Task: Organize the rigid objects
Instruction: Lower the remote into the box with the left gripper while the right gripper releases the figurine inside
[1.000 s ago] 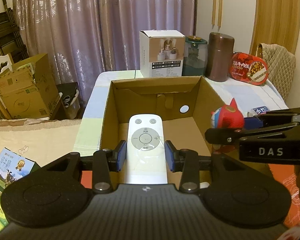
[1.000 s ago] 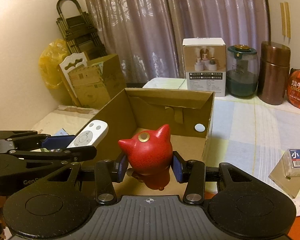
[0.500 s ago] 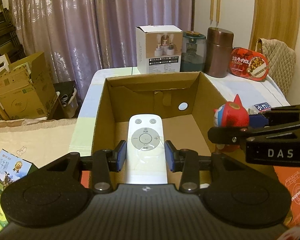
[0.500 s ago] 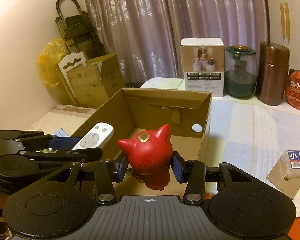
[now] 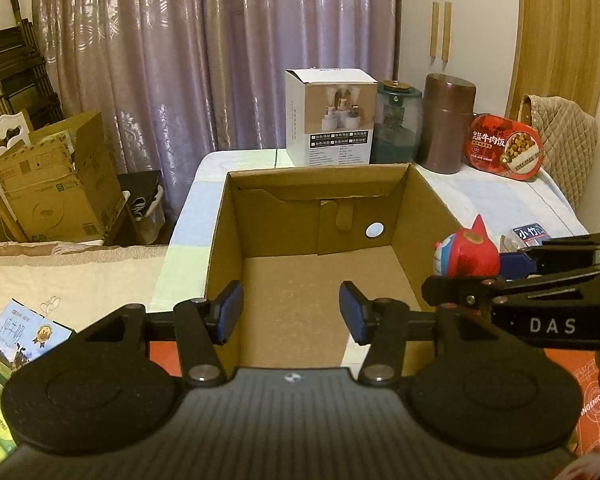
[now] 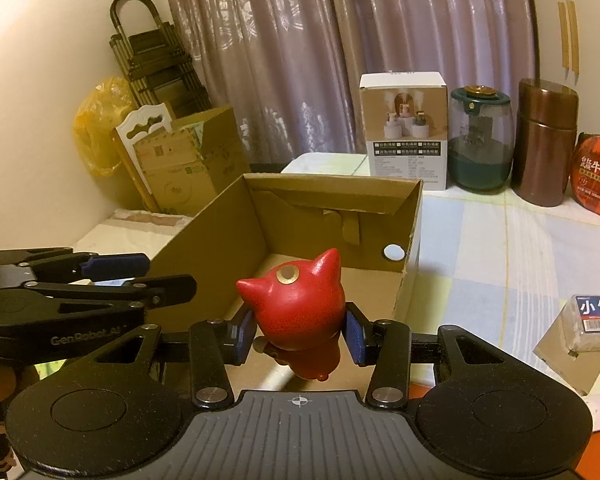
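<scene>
Open brown corrugated-cardboard box point(image 5: 428, 200): matt, rough, fibrous floor; red cat-eared figurine point(image 6: 300, 312): smooth, semi-gloss, looks like painted wood or ceramic w/ a brass-like disc on top; black plastic right gripper point(image 6: 300, 334): matt arms, blue rubbery pads, shiny metal rivets; tall brown cylindrical canister point(image 5: 448, 124): glossy, metallic sheen; pale checked tablecloth point(image 6: 500, 240): soft woven cloth; mauve curtains point(image 5: 220, 60): sheeny fabric.

Red figurine point(image 6: 298, 312); plain brown cardboard box point(image 5: 428, 216); mauve patterned curtain point(image 5: 220, 60); pastel checked tablecloth point(image 6: 500, 248).
</scene>
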